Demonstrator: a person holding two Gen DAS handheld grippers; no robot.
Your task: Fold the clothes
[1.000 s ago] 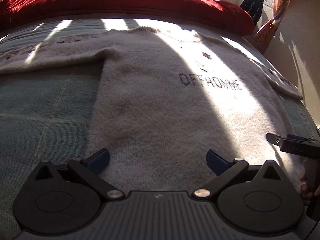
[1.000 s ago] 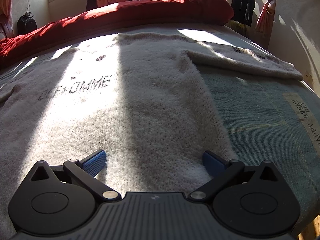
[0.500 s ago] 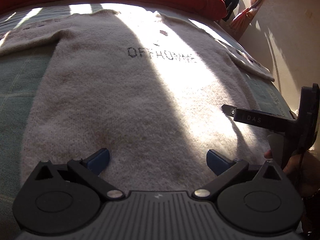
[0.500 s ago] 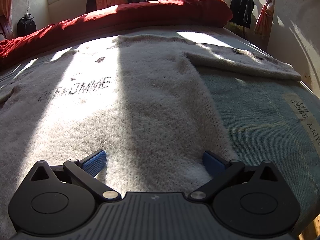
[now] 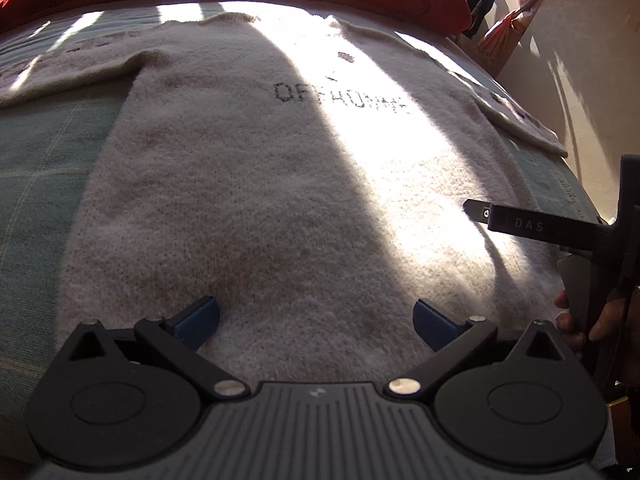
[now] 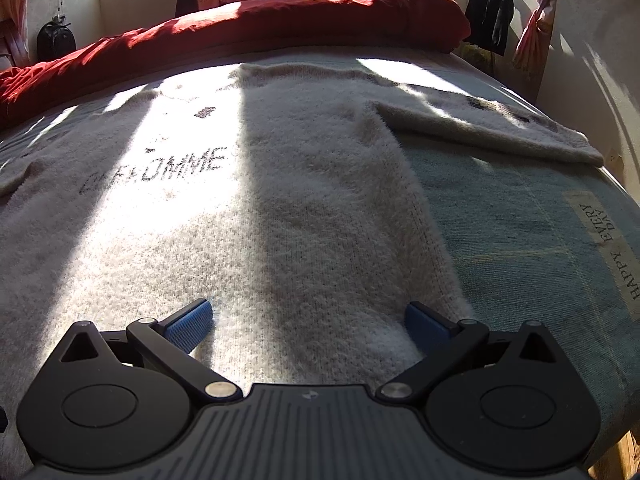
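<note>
A fuzzy cream sweater (image 5: 256,184) (image 6: 312,216) with dark lettering lies flat, front up, on a bed, sleeves spread to both sides. My left gripper (image 5: 316,318) is open, its blue fingertips wide apart over the sweater's bottom hem, left of centre. My right gripper (image 6: 306,322) is also open, low over the hem near the sweater's right bottom corner. In the left wrist view the right gripper's black body (image 5: 560,232) shows at the right edge, held by a hand (image 5: 580,316). Nothing is between either pair of fingers.
The bed has a teal checked sheet (image 6: 520,232) (image 5: 36,168). A red duvet (image 6: 240,24) is bunched along the far edge. The right sleeve (image 6: 500,128) reaches the bed's right edge near a wall. Dark clothes (image 6: 490,4) hang by the window.
The left gripper swung right across the hem, then back a little left; the right gripper's body came into its view. The right gripper stayed almost still. Both stayed open.
</note>
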